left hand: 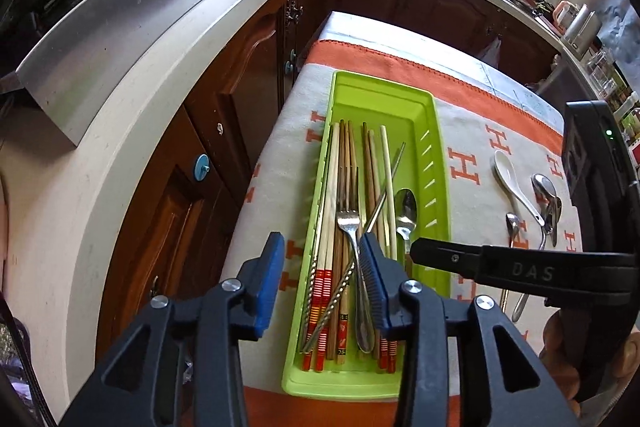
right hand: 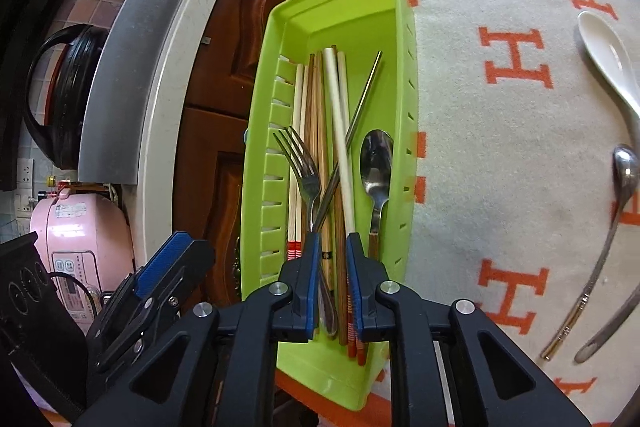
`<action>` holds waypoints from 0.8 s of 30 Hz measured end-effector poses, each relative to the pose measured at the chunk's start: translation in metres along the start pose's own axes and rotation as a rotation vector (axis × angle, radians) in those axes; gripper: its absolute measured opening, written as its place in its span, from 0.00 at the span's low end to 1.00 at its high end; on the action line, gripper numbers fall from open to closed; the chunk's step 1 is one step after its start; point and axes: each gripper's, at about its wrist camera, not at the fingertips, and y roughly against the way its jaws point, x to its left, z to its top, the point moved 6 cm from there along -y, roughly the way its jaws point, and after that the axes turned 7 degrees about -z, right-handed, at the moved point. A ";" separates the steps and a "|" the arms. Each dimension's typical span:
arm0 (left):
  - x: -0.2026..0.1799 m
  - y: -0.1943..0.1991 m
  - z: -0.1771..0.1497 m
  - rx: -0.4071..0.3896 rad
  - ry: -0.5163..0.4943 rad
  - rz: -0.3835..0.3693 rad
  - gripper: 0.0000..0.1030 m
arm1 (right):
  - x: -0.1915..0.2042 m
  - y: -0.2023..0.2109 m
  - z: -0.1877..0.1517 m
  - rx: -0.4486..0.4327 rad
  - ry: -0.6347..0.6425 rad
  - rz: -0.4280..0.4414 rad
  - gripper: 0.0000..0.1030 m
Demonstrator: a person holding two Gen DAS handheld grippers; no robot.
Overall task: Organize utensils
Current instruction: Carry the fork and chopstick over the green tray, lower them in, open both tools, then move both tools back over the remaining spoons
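The green tray [left hand: 430, 163] lies lengthwise on the cloth-covered worktop [left hand: 472, 131], close to its left edge. Inside it a bundle of chopsticks [left hand: 334, 187] fills the left and middle, a fork [left hand: 347, 219] and a metal chopstick [left hand: 390, 183] cross over them, and a metal spoon [left hand: 406, 209] sits along the right wall. The far end of the tray floor is bare.

The left claw [left hand: 320, 267] hangs over the tray's near left part, its jaws partly apart with nothing pressed between them. The right claw [right hand: 334, 267] stands over the handle ends, jaws narrow, the pads not gripping; the fork's handle and some chopstick ends lie beneath the gap.

The left view alone shows the right claw's dark finger reaching in beside the spoon, and a sink with a window beyond. The right view alone shows a pink appliance [right hand: 80, 239] on the counter.

On the cloth to the right, well apart from the tray, lie a white ceramic spoon [left hand: 510, 179] and several metal spoons [left hand: 546, 199]. Dark wooden cabinets [left hand: 240, 67] run just beside the worktop's left edge.
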 end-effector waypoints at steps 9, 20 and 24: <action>-0.012 -0.001 -0.011 -0.005 0.021 -0.018 0.45 | -0.011 0.042 -0.029 -0.067 0.133 -0.135 0.15; -0.057 -0.001 -0.024 0.000 -0.013 -0.068 0.50 | -0.060 0.085 -0.065 -0.144 0.161 -0.257 0.15; -0.074 -0.002 -0.027 -0.003 -0.032 -0.067 0.53 | -0.080 0.101 -0.071 -0.186 0.137 -0.295 0.21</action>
